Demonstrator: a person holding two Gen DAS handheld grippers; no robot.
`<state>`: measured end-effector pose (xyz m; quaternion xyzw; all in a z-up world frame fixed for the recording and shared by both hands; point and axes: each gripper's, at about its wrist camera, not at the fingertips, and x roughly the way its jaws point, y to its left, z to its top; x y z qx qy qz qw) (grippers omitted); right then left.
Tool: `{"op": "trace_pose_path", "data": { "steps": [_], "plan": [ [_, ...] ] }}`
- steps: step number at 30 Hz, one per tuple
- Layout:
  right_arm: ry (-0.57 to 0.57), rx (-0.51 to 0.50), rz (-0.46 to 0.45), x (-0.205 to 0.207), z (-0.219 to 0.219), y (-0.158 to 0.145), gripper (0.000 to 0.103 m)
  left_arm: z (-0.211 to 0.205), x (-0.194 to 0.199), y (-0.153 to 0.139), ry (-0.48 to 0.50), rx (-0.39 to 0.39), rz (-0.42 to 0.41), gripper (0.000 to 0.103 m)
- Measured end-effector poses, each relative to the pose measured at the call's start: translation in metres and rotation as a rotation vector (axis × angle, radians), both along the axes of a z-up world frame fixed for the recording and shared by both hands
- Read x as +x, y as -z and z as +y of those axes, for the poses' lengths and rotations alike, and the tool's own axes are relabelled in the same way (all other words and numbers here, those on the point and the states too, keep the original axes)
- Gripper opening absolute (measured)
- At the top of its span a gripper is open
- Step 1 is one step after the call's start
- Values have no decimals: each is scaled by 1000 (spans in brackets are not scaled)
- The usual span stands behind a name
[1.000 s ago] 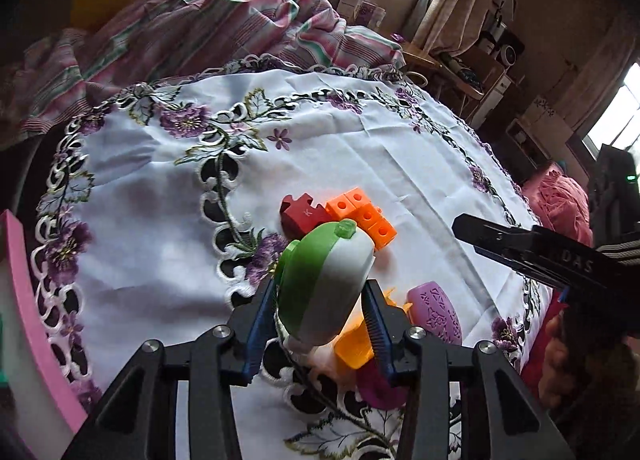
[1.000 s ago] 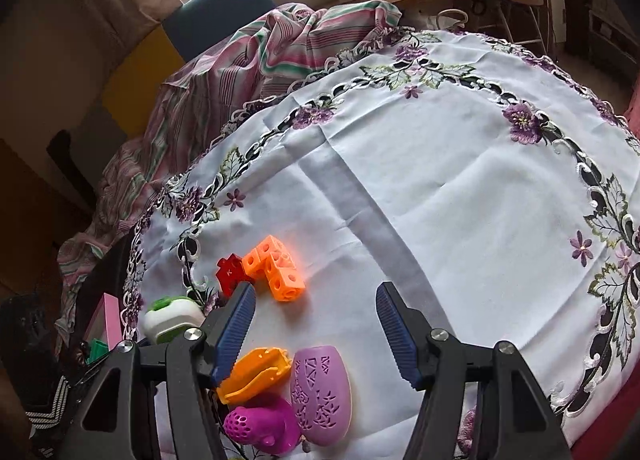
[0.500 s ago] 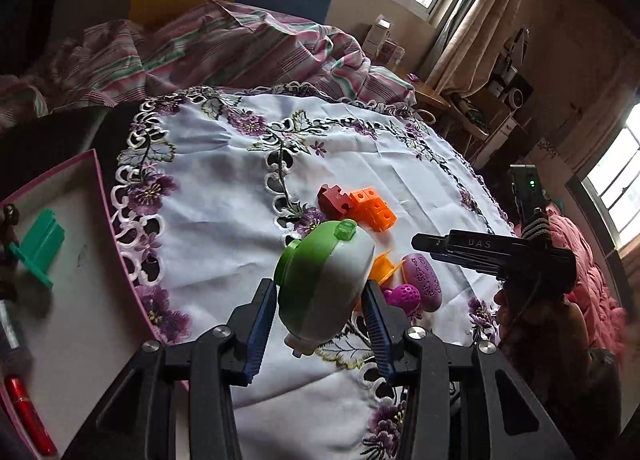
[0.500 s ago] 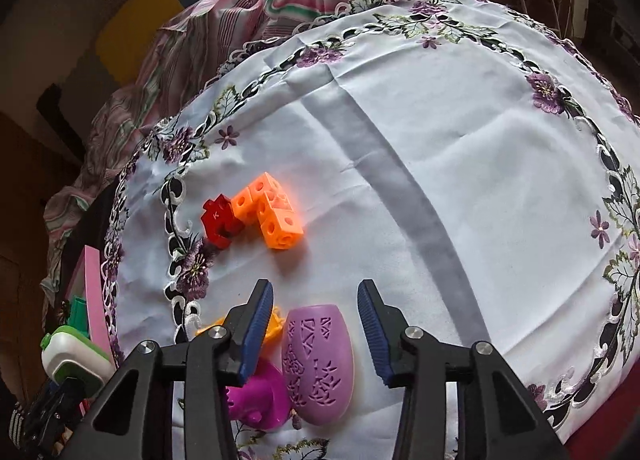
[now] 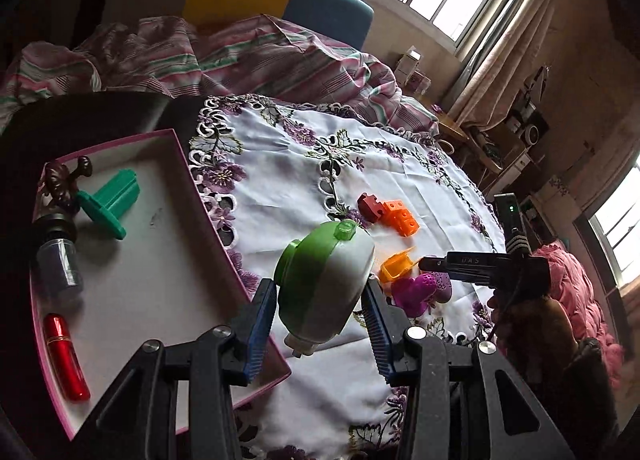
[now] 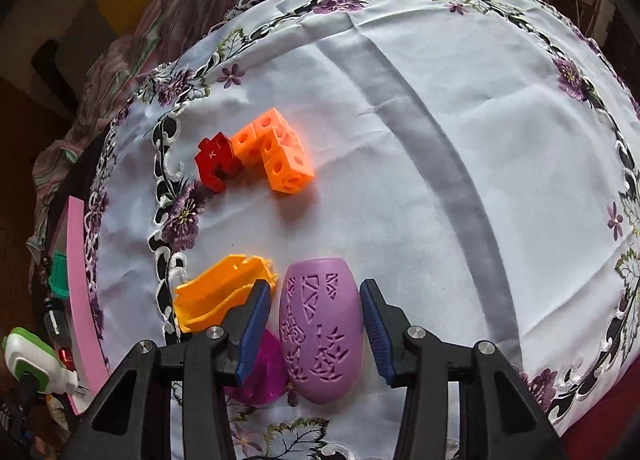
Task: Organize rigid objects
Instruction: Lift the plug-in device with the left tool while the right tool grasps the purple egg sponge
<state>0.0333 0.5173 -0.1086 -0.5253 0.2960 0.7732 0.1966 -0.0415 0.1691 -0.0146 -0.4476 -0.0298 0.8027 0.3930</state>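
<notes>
My left gripper (image 5: 320,312) is shut on a green and white rounded toy (image 5: 324,280) and holds it in the air over the right edge of a pink-rimmed tray (image 5: 208,196). The toy also shows at the far left of the right wrist view (image 6: 28,352). My right gripper (image 6: 316,324) is open, its jaws on either side of a lilac oval carved piece (image 6: 320,324) lying on the tablecloth; the pads stand slightly apart from it. It is also seen from the left wrist view (image 5: 460,262).
The tray holds a teal plastic piece (image 5: 110,200), a dark bottle (image 5: 56,244) and a red tube (image 5: 64,356). On the embroidered white cloth (image 6: 440,140) lie orange cubes (image 6: 276,152), a red block (image 6: 216,160), a yellow-orange piece (image 6: 220,296) and a magenta piece (image 6: 264,372).
My left gripper has carried the green and white toy left, from above the cloth to the tray's edge. My right gripper has come down around the lilac oval piece and narrowed.
</notes>
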Motion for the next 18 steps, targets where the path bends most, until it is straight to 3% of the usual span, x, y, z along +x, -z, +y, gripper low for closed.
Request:
{"op": "trace_pose_path", "data": {
  "steps": [9,15,18],
  "plan": [
    [-55,76,-79,-2,-14,2,48,-39,5,-1,-55,17,5,44],
    [-135,240,-154,-12,-37,5,44,-79,14,1,-118,22,11,44],
    [-123,210,-139,-10,-32,6,44,-104,14,9,-173,22,-18,44]
  ]
}}
